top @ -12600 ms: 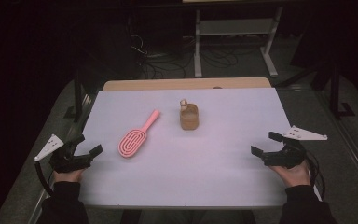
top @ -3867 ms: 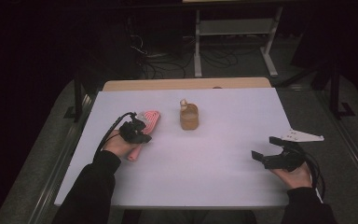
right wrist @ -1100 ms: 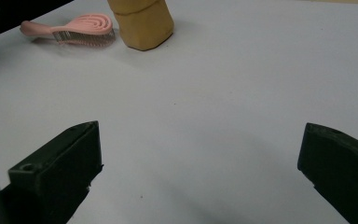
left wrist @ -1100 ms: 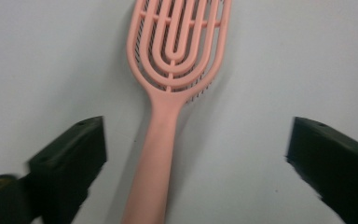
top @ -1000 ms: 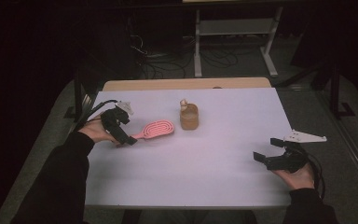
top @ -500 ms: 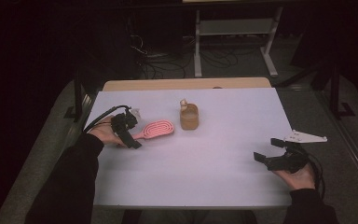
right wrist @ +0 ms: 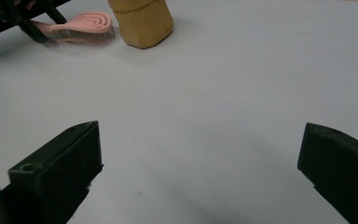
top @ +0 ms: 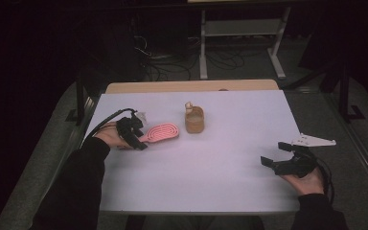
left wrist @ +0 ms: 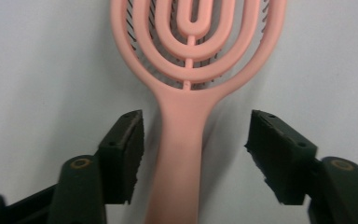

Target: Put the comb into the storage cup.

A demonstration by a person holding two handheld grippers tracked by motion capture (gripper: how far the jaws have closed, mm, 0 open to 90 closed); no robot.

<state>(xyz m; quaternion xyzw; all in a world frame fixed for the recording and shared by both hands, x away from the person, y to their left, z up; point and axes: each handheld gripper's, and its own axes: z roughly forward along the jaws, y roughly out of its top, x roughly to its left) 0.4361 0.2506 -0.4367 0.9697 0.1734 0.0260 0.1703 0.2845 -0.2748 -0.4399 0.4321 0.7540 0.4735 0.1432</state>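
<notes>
left gripper [left wrist: 193, 154]: fingers closing around pink brush [left wrist: 186, 121] handle, not yet pinching, to lift | right gripper [top: 287, 162]: fingers open, idle near-right on desk [top: 211, 182]

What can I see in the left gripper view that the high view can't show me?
The left gripper view alone shows the gaps between the left gripper pads and the pink hairbrush handle: they have just been closing, not yet pressing. The high view alone shows the tan jug, the right gripper and the person's arms. Both show the brush on the white table.
</notes>
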